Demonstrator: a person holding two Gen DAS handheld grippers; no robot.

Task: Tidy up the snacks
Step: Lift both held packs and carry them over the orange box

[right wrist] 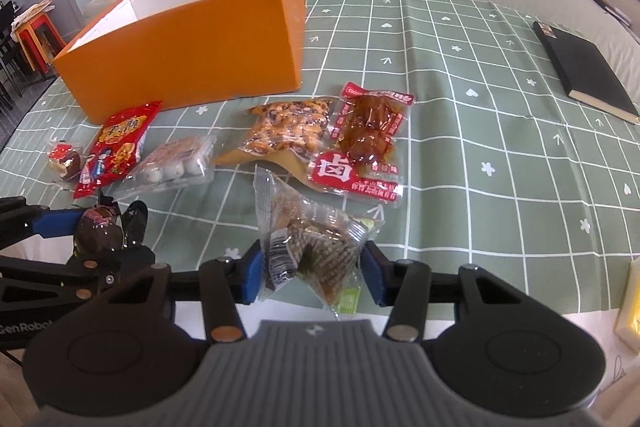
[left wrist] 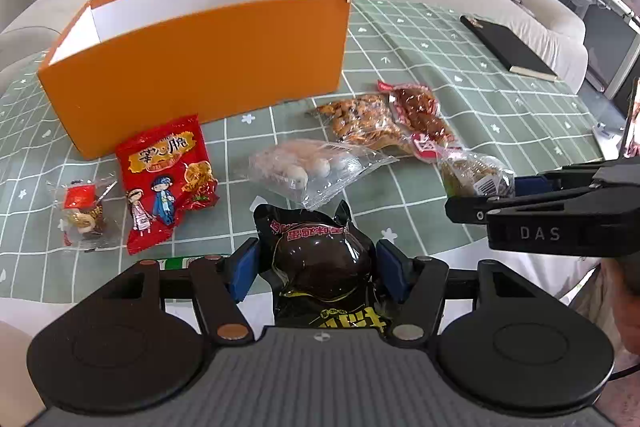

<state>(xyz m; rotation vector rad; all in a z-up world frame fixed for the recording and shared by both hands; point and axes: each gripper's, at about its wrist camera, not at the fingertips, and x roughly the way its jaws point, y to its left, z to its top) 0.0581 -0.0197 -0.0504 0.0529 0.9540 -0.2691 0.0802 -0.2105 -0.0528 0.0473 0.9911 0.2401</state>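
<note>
Green grid tablecloth (left wrist: 440, 67): both claws angled down, L claw (left wrist: 316, 267) gripping dark egg pack (left wrist: 320, 263), R claw (right wrist: 312, 267) seemingly pinching clear snack pack (right wrist: 312, 243).

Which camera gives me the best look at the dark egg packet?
The left wrist view: the dark egg packet sits front and centre, filling the left gripper. The right wrist view shows it only small, at its left edge.

Each hand-held gripper (left wrist: 318, 267) is matte black with blue finger pads (left wrist: 245, 269), round side discs and a ribbed grey centre plate. Small silver and copper rivets dot the linkage. White "DAS" lettering marks the other hand-held gripper (left wrist: 516, 193) at the right of the frame.
</note>
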